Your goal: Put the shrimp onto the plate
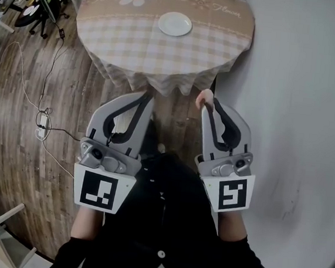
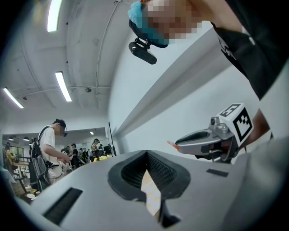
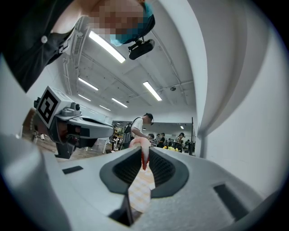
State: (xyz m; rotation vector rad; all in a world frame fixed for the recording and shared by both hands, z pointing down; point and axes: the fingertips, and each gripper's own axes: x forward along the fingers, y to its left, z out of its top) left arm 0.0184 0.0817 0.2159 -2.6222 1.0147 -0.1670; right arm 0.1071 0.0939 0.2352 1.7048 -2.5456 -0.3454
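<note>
A small white plate (image 1: 175,24) sits empty on the round table (image 1: 123,44), which is covered by a beige checked cloth. My right gripper (image 1: 208,100) is held near the table's front edge, shut on a pink shrimp (image 1: 204,97). The shrimp's body pokes out past the jaw tips, with its red tail pinched between them (image 3: 141,149). In the left gripper view the shrimp's tail (image 2: 170,144) shows at the tip of the right gripper (image 2: 177,144). My left gripper (image 1: 148,95) is level with it on the left, shut with nothing in it (image 2: 146,153). Both point upward, away from the floor.
Wooden floor lies around the table, with cables and a power strip (image 1: 41,127) to the left. A white wall (image 1: 299,113) runs along the right. Chairs (image 1: 38,6) stand at the far left. A person (image 3: 141,126) and others stand in the background.
</note>
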